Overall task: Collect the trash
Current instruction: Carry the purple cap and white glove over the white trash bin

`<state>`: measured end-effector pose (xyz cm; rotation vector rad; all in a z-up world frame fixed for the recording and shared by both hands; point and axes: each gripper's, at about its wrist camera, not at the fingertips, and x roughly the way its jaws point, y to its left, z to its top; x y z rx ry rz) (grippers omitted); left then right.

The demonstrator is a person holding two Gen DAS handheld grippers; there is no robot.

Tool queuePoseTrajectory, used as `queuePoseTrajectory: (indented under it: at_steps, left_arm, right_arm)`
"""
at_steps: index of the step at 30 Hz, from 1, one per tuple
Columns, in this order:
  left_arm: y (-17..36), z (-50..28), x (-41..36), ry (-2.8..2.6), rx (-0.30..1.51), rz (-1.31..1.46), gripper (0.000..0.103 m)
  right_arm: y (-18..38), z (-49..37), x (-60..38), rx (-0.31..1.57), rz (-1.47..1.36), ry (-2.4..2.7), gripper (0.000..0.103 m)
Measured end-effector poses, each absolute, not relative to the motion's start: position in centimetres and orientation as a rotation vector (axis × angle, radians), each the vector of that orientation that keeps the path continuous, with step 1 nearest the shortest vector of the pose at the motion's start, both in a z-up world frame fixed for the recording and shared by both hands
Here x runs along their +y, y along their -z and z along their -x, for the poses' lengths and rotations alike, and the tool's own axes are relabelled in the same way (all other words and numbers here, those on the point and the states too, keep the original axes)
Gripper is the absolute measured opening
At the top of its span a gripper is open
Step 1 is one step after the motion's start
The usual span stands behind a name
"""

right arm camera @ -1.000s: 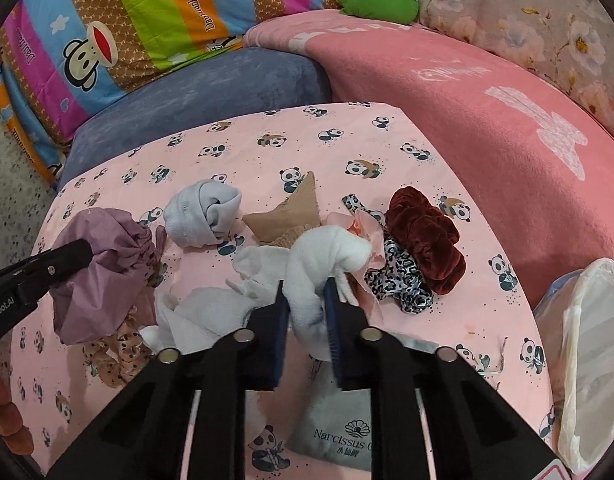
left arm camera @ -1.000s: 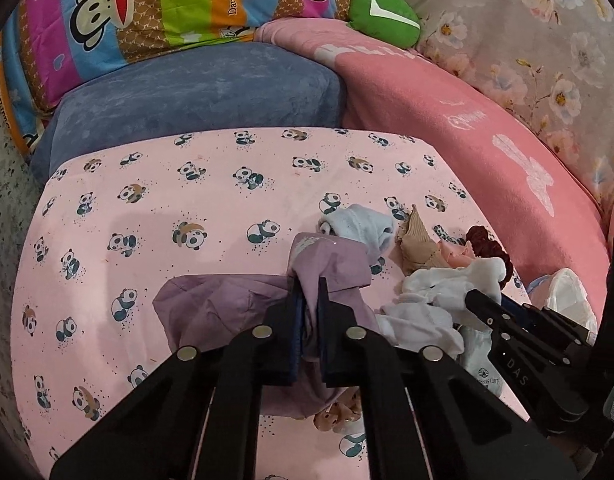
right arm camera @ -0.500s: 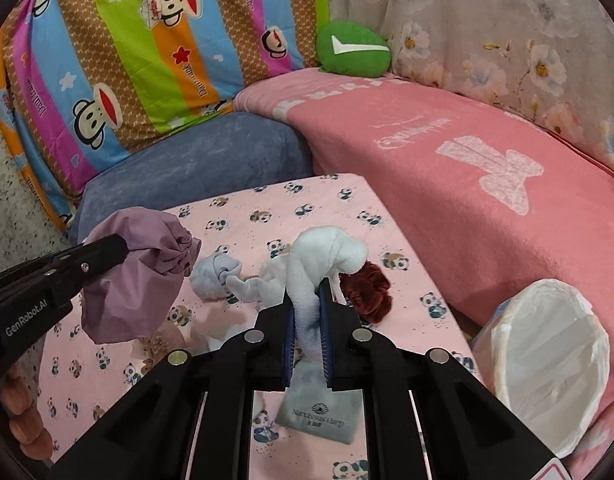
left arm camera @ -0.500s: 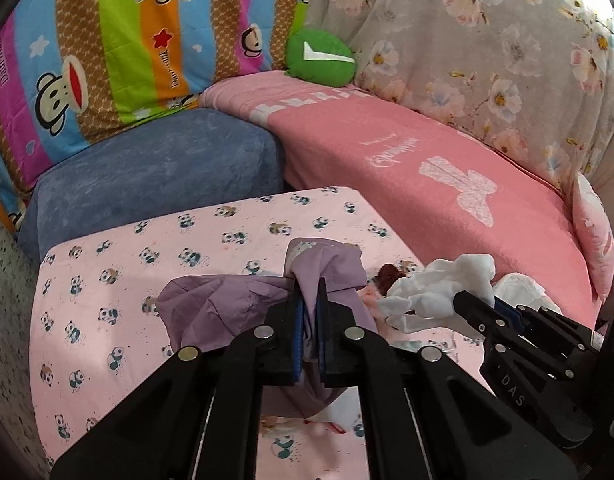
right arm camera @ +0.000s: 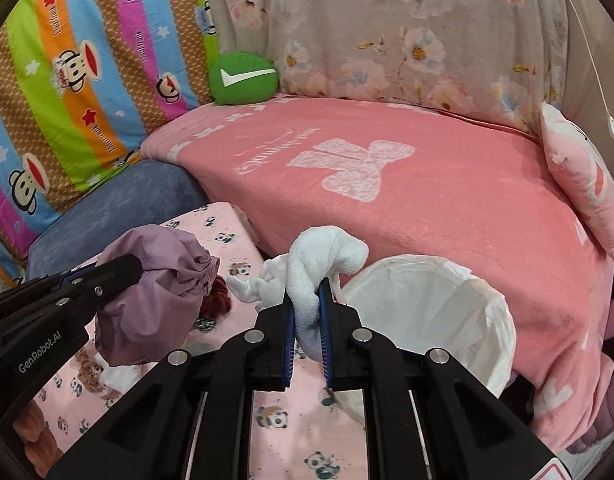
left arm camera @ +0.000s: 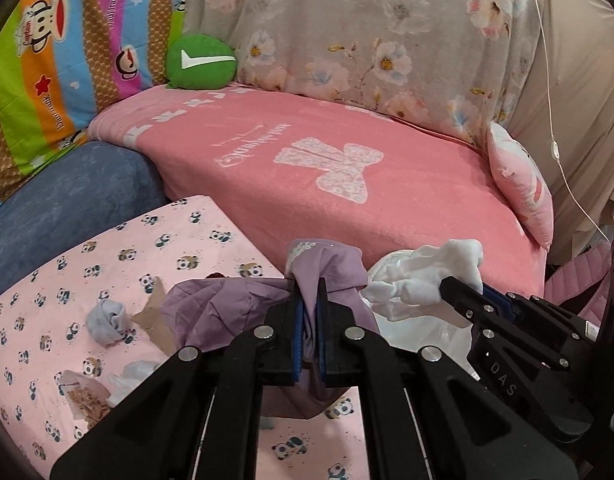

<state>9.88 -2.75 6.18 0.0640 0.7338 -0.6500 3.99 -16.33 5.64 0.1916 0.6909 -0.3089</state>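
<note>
My left gripper [left arm camera: 310, 296] is shut on a crumpled purple cloth [left arm camera: 331, 270], lifted above the panda-print table [left arm camera: 107, 256]. In the right wrist view that purple cloth [right arm camera: 163, 280] hangs from the left gripper [right arm camera: 137, 266] at the left. My right gripper [right arm camera: 305, 300] is shut on a white rolled cloth [right arm camera: 327, 256], held up just left of a white-lined bin [right arm camera: 435, 304]. The same white cloth [left arm camera: 423, 276] shows at the right of the left wrist view, with the bin liner [left arm camera: 423, 336] beneath it.
On the table lie a light-blue rolled sock [left arm camera: 107, 320], a tan scrap [left arm camera: 153, 312], a dark red scrunchie [right arm camera: 217, 300] and crumpled bits [left arm camera: 91, 400]. A pink-covered sofa [right arm camera: 427, 200] curves behind, with a green cushion [right arm camera: 243, 78] and a blue cushion [left arm camera: 59, 196].
Both grippers rose off the table with their cloths and swung right toward the bin. The table items dropped lower-left in view and the pink sofa now fills the middle.
</note>
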Motion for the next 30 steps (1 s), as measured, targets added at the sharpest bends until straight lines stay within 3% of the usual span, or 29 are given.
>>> queuePoseTrajectory:
  at_steps: [30]
  left_arm:
    - [-2.8, -7.4, -19.2, 0.894, 0.806, -0.182, 0.005]
  right_arm:
    - [-0.6, 1.1, -32.4, 0.733, -0.271, 0.614, 0.012]
